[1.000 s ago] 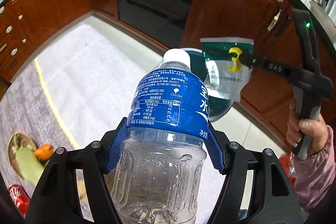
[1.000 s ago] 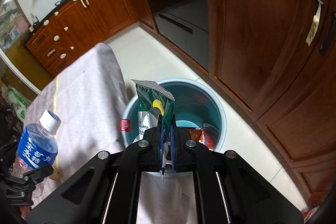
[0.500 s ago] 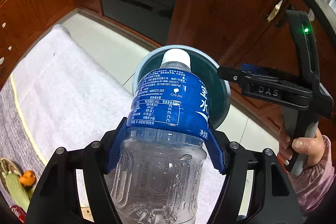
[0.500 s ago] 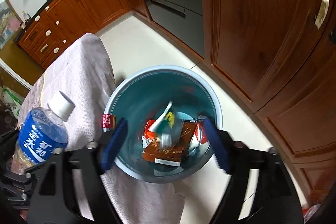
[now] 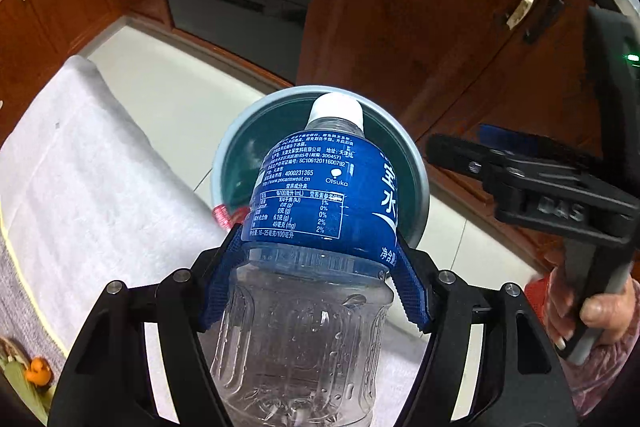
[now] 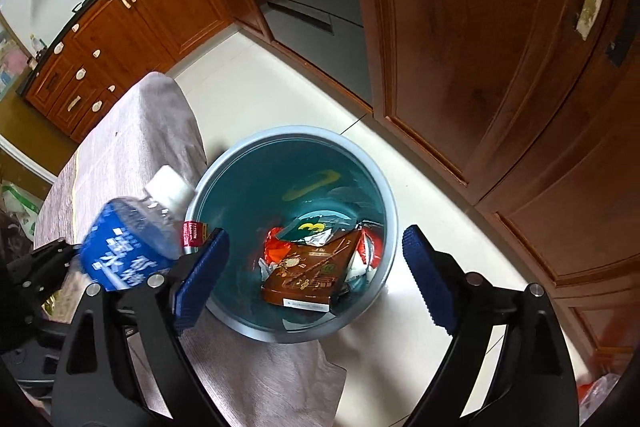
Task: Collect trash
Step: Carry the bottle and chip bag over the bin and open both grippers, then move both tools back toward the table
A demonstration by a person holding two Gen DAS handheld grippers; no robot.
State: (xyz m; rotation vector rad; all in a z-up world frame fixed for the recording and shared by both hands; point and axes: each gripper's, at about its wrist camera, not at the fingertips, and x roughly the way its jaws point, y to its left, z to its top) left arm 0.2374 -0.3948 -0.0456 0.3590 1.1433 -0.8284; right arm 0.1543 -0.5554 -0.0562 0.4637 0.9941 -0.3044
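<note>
In the left wrist view, the left gripper [image 5: 316,279] clamps an empty clear bottle [image 5: 308,267] with a blue label between its blue pads, the white cap aimed over the blue bin [image 5: 224,163] beside the grey cloth [image 5: 88,179]. A hand [image 5: 592,311] holds the right gripper [image 5: 448,147] at the right.

In the right wrist view, the right gripper [image 6: 316,279] has its jaws opening wide with nothing between them, above the bin [image 6: 384,195], where a green wrapper [image 6: 312,229] lies on a brown box [image 6: 312,275] among other trash. The bottle [image 6: 128,247] tilts by the bin's left rim
</note>
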